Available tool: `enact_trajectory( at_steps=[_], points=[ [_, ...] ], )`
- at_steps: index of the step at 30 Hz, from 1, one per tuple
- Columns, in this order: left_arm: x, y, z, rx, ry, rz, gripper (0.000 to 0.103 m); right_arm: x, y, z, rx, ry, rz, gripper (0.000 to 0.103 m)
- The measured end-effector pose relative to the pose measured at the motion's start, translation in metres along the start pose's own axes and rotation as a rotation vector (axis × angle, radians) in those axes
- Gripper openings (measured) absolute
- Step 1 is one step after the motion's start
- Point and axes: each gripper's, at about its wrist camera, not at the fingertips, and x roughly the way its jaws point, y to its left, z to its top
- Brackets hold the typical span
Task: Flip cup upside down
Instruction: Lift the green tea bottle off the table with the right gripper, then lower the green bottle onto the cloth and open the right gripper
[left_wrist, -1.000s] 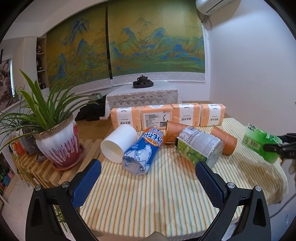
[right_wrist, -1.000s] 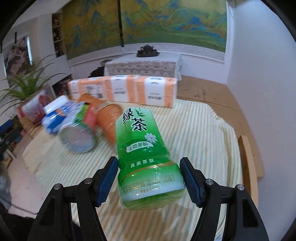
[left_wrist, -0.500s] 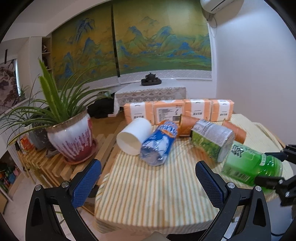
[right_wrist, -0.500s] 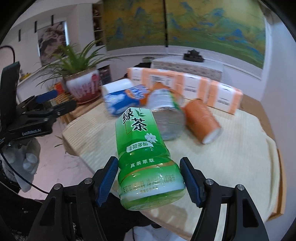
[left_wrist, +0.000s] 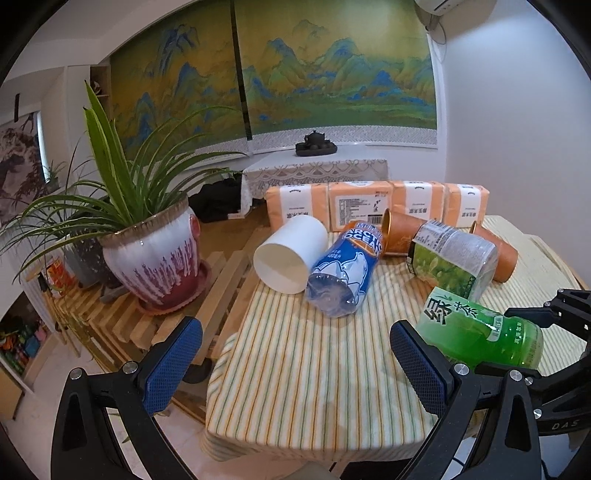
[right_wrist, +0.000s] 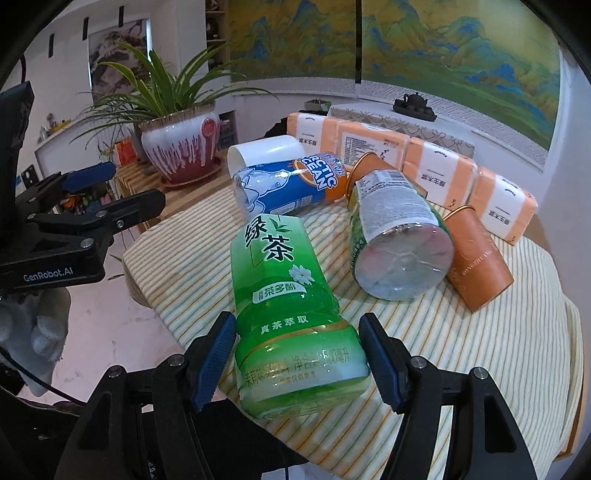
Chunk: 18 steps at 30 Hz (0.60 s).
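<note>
My right gripper (right_wrist: 297, 354) is shut on a green tea bottle (right_wrist: 284, 295), holding it tilted low over the near part of the striped tablecloth (right_wrist: 498, 354). In the left wrist view the same bottle (left_wrist: 476, 332) sits just right of my left gripper (left_wrist: 295, 360), which is open and empty over the table's front-left corner. A white paper cup (left_wrist: 290, 253) lies on its side, mouth towards me. Two orange cups (left_wrist: 402, 230) (left_wrist: 495, 251) also lie on their sides behind the bottles.
A blue-labelled bottle (left_wrist: 347, 266) and a clear green-labelled bottle (left_wrist: 450, 262) lie on the cloth mid-table. Orange tissue packs (left_wrist: 369, 206) line the far edge. A potted plant (left_wrist: 155, 254) stands on a slatted bench to the left. A gloved hand (right_wrist: 33, 325) holds the left gripper.
My right gripper has carried the green bottle from the table's right side towards the front, close to the left gripper. The left gripper has drawn back and to the left, still open.
</note>
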Motion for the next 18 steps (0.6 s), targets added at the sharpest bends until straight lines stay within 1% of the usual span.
enact_trajectory(
  at_steps=[10, 18],
  points=[
    [0.008, -0.005, -0.002, 0.008, 0.013, -0.003, 0.103, 0.008, 0.001, 0.002, -0.025, 0.005, 0.004, 0.065],
    [0.011, -0.001, -0.003, 0.000, 0.018, 0.000, 0.103, 0.013, -0.002, 0.002, -0.030, 0.001, -0.003, 0.066]
  ],
)
